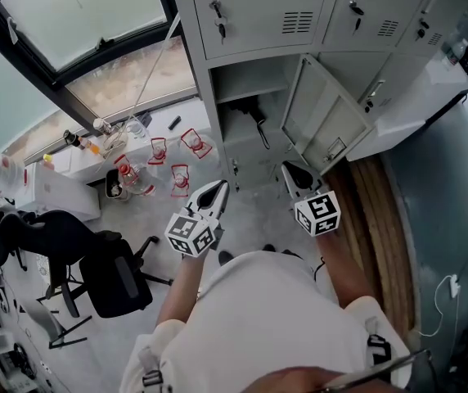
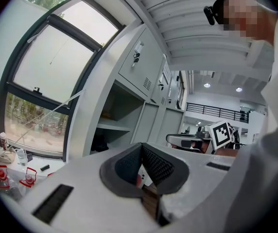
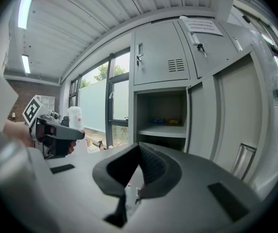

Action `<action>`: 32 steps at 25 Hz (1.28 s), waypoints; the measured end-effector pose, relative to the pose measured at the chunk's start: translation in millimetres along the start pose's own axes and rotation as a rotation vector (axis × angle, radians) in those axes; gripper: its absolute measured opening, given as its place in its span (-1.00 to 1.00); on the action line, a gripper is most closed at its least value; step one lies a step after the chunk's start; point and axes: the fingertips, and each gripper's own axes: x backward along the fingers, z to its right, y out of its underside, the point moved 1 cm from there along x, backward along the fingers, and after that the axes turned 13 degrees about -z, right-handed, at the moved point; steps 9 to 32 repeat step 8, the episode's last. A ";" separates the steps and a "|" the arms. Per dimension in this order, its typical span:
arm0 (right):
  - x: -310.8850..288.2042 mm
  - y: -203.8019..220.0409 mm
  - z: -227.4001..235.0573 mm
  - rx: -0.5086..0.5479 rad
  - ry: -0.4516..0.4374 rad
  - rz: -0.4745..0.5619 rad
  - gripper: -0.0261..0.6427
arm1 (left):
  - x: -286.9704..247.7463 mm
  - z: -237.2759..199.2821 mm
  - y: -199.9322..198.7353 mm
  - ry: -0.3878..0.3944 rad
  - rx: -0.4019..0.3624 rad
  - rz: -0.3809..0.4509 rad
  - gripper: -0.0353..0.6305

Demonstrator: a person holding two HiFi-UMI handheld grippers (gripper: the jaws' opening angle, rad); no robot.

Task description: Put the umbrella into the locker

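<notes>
Your umbrella (image 1: 257, 121) sits in the lower compartment of the open locker (image 1: 207, 97) ahead, your left claw (image 1: 216, 191) and right claw (image 1: 293, 171) are both closed and empty, and probably only the door (image 1: 324, 113) needs closing.

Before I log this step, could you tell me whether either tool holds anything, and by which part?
Nothing is held: left tool and right tool are shut, empty; the umbrella sits inside the locker.

Dark umbrella (image 1: 249, 111), seemingly, lies inside the open locker (image 1: 214, 113).
</notes>
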 end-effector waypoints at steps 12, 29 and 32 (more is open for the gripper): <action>-2.3 -5.5 -2.4 0.002 -0.006 0.011 -0.91 | -3.4 0.0 0.9 0.008 -0.001 -0.004 -0.88; -2.3 -5.5 -2.4 0.002 -0.006 0.011 -0.91 | -3.4 0.0 0.9 0.008 -0.001 -0.004 -0.88; -2.3 -5.5 -2.4 0.002 -0.006 0.011 -0.91 | -3.4 0.0 0.9 0.008 -0.001 -0.004 -0.88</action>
